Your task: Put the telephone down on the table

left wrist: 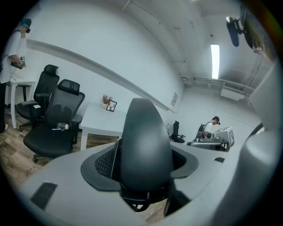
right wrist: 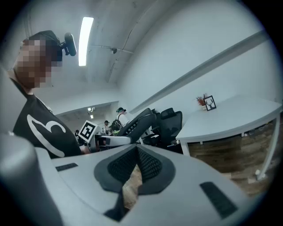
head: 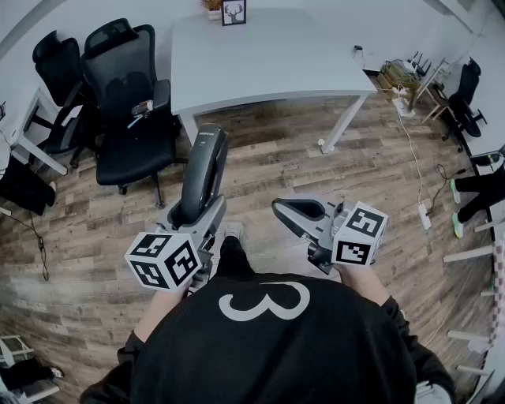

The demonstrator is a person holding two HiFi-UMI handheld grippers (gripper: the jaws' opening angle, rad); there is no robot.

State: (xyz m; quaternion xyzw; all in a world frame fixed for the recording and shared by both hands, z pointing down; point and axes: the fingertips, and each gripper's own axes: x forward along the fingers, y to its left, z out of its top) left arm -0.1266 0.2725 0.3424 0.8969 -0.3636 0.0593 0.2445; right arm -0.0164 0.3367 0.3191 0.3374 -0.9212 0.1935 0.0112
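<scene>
The telephone point(head: 207, 170) is a black handset standing upright and tilted a little away from me, held in the air above the wooden floor. My left gripper point(head: 197, 211) is shut on its lower end, and the pads press its sides. In the left gripper view the handset point(left wrist: 146, 150) fills the middle between the jaws. The right gripper view shows the handset point(right wrist: 135, 123) off to the left. My right gripper point(head: 289, 210) hangs beside it, shut with nothing in it, its pads point(right wrist: 148, 164) meeting. The white table point(head: 268, 55) stands ahead, well beyond both grippers.
A small picture frame point(head: 233, 12) and a plant sit at the table's far edge. Black office chairs point(head: 130, 87) stand left of the table. A power strip and cables point(head: 424, 215) lie on the floor at right. One person point(left wrist: 11, 48) stands far left.
</scene>
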